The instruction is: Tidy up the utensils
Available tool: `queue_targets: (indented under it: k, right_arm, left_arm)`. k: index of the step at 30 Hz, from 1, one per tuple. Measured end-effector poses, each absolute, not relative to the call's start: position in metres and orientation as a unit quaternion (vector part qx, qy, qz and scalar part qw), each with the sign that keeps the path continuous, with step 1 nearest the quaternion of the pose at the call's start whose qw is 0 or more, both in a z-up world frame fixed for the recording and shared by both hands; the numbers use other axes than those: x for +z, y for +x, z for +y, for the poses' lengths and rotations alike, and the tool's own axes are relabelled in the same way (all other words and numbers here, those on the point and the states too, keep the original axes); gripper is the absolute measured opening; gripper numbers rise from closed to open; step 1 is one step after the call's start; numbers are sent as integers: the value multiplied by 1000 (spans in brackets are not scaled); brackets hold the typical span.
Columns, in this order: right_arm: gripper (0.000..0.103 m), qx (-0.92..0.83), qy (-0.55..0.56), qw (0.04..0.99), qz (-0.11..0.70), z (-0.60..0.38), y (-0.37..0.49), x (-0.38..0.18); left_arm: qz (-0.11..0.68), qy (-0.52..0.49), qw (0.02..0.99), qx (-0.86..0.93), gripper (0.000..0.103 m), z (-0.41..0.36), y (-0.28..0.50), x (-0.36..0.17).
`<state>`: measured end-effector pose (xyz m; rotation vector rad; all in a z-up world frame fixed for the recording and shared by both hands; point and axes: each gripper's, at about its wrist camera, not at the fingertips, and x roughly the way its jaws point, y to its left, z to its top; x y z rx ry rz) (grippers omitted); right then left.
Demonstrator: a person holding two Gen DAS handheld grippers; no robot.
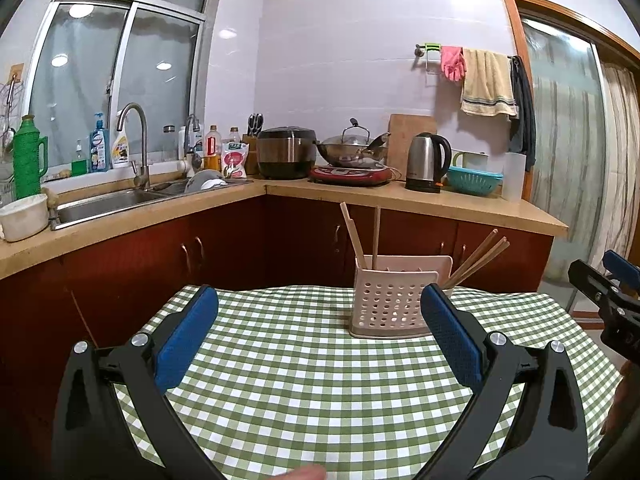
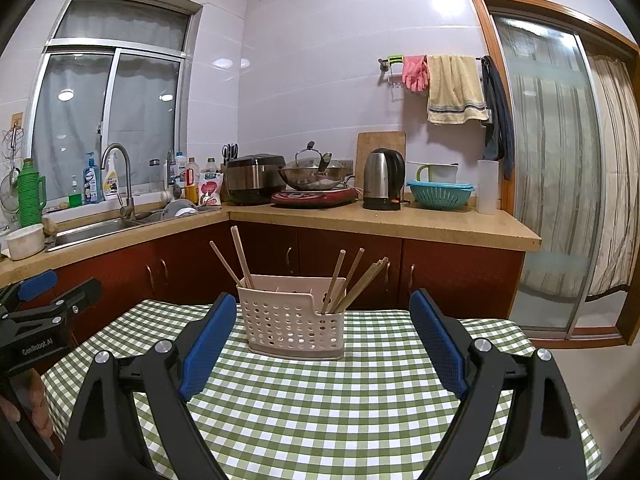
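A white perforated utensil holder (image 1: 390,304) (image 2: 294,322) stands on the green checked tablecloth (image 1: 304,380) (image 2: 320,400) near the table's far edge. Several wooden chopsticks (image 1: 478,260) (image 2: 356,284) stick out of it, some upright on the left side, some leaning right. My left gripper (image 1: 320,304) is open and empty, held above the cloth just short of the holder. My right gripper (image 2: 322,310) is open and empty, with the holder between its fingertips in view but farther away. The right gripper also shows in the left wrist view (image 1: 604,284), the left gripper in the right wrist view (image 2: 48,296).
Behind the table runs an L-shaped counter (image 2: 380,220) with red cabinets, a sink (image 1: 108,200), rice cooker (image 2: 256,178), wok (image 2: 316,174), kettle (image 2: 384,178) and blue colander (image 2: 440,194). A glass sliding door (image 2: 560,184) is on the right.
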<state>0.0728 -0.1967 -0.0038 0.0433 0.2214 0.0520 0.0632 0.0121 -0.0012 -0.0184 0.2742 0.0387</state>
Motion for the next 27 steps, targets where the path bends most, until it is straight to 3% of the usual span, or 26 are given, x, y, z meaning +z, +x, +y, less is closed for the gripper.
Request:
queue_targets:
  k: [27]
  right_arm:
    - [86, 22, 29, 995, 96, -202, 57, 8]
  left_arm:
    - [132, -23, 991, 17, 99, 21, 56, 2]
